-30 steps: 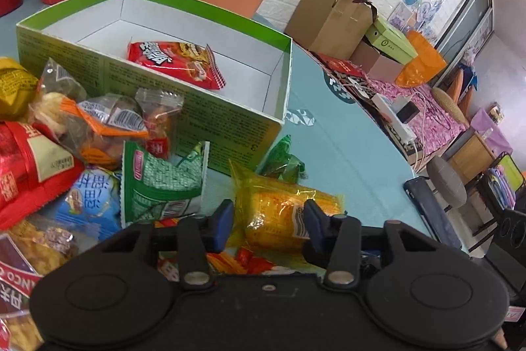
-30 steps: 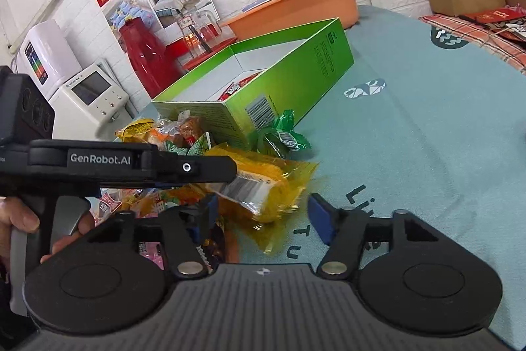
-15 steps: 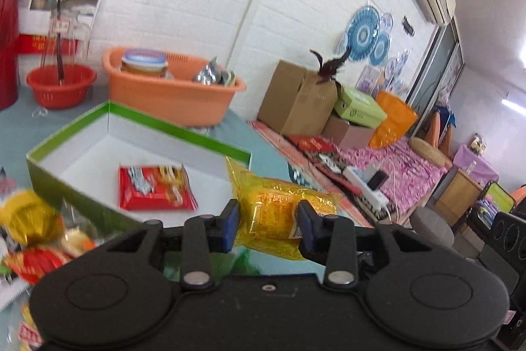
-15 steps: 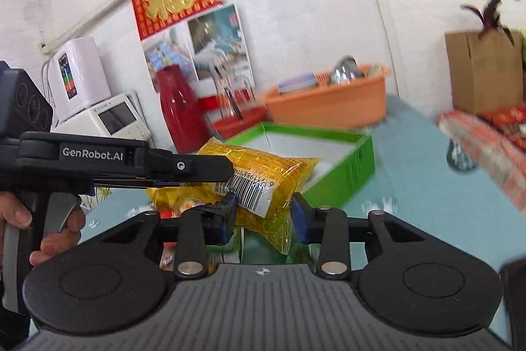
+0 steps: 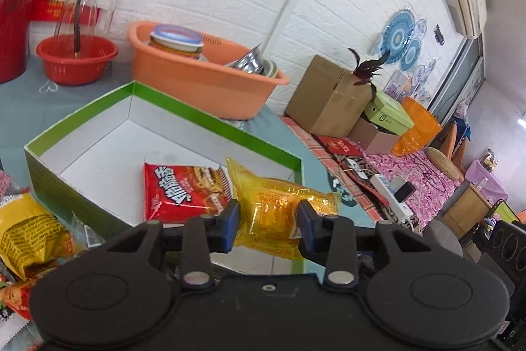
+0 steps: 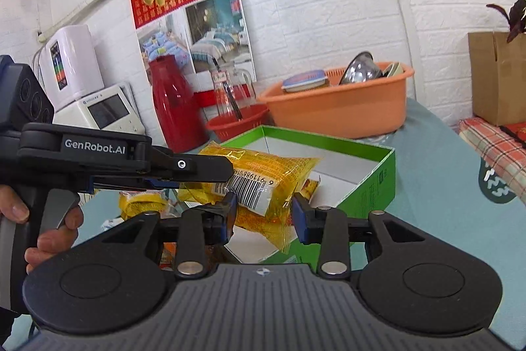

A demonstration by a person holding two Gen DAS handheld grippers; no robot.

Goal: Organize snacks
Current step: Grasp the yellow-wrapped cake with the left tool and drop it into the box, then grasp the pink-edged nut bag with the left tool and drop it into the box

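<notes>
The left gripper [image 5: 267,222] is holding the yellow snack packet [image 5: 276,213] above the green box's [image 5: 210,120] near right corner, jaws narrowed onto its sides, long axis lying left to right. The right gripper's [image 6: 263,213] jaws are flanking the packet; contact is unclear. A red packet [image 5: 182,191] is lying inside.

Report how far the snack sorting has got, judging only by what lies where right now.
Done: one red snack packet lies inside the green box. In hand: the yellow snack packet is pinched by both the left gripper and the right gripper, held over the box. Left: a yellow bag and other packets wait on the table outside the box.
</notes>
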